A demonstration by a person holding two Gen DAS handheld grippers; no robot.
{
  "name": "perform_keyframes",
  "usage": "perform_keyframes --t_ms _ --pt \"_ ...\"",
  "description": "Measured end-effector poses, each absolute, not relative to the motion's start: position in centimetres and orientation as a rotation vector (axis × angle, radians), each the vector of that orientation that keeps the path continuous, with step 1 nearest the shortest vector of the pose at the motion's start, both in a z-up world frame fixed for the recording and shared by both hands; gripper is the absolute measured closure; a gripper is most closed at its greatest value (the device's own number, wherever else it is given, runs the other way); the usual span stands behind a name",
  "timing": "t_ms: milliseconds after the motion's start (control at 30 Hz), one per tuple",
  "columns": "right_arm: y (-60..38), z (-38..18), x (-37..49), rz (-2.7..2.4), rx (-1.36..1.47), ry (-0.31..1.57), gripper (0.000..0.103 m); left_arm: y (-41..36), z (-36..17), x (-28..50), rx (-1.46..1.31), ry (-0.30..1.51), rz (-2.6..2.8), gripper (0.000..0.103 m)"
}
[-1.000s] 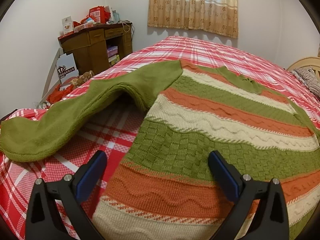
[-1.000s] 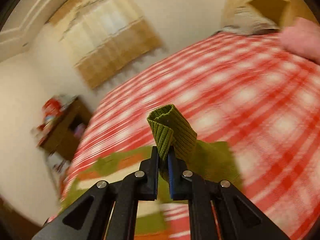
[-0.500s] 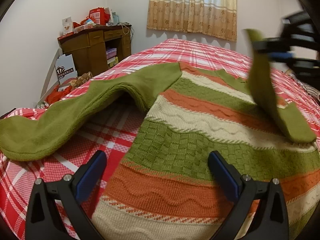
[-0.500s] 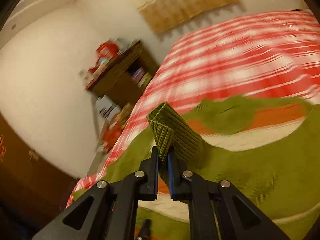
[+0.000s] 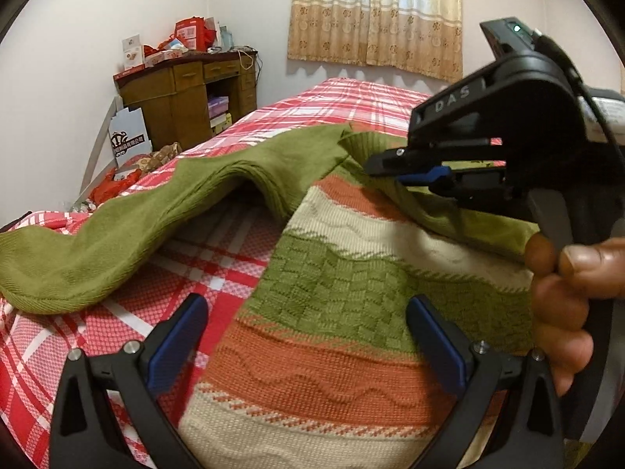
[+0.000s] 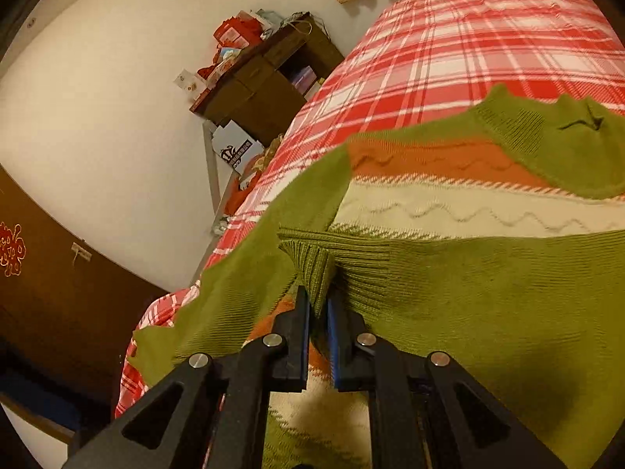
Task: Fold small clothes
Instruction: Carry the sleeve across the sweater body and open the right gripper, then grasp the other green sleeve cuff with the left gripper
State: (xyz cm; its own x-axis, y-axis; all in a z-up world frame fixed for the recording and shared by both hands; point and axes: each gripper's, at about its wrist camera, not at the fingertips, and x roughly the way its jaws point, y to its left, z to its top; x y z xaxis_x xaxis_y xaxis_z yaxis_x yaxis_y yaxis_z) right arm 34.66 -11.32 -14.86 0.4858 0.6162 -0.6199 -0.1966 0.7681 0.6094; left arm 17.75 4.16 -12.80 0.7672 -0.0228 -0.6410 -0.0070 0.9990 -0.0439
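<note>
A knit sweater (image 5: 351,293) striped green, orange and cream lies flat on the red plaid bed (image 5: 218,262). Its left green sleeve (image 5: 117,242) trails off toward the bed's left edge. The right green sleeve (image 6: 488,297) is drawn across the chest. My right gripper (image 6: 318,301) pinches that sleeve's ribbed cuff (image 6: 312,258), with its jaws just starting to part. In the left wrist view the right gripper (image 5: 377,166) hangs low over the upper chest, held by a person's hand (image 5: 566,293). My left gripper (image 5: 304,312) hovers open over the sweater's lower left edge, holding nothing.
A brown wooden desk (image 5: 183,97) piled with red boxes stands against the far left wall, with a white printed board (image 5: 129,140) and clutter on the floor beside it. A beige curtain (image 5: 375,19) hangs behind the bed. A dark wooden door (image 6: 47,273) is at left.
The right gripper swung leftward and down, carrying the right sleeve across the sweater's chest until it lies over the stripes. The left gripper stayed still and open.
</note>
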Motion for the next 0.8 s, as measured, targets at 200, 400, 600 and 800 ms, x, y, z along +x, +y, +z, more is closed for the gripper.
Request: perform_keyframes --t_ms 200,400,600,800 --pt "-12.7 -14.5 34.7 0.639 0.644 0.987 0.07 4.2 -12.6 17.6 -0.051 0.692 -0.015 0.0" --pt "-14.3 -11.5 31.3 0.562 0.496 0.857 0.067 4.1 -12.7 17.6 -0.05 0.692 -0.014 0.0" --pt "-13.8 -15.3 30.5 0.508 0.482 0.957 0.067 4.0 -12.7 17.6 -0.049 0.693 -0.013 0.0" --pt "-17.4 -12.1 27.5 0.372 0.449 0.809 0.068 4.1 -12.4 17.3 -0.048 0.693 -0.013 0.0"
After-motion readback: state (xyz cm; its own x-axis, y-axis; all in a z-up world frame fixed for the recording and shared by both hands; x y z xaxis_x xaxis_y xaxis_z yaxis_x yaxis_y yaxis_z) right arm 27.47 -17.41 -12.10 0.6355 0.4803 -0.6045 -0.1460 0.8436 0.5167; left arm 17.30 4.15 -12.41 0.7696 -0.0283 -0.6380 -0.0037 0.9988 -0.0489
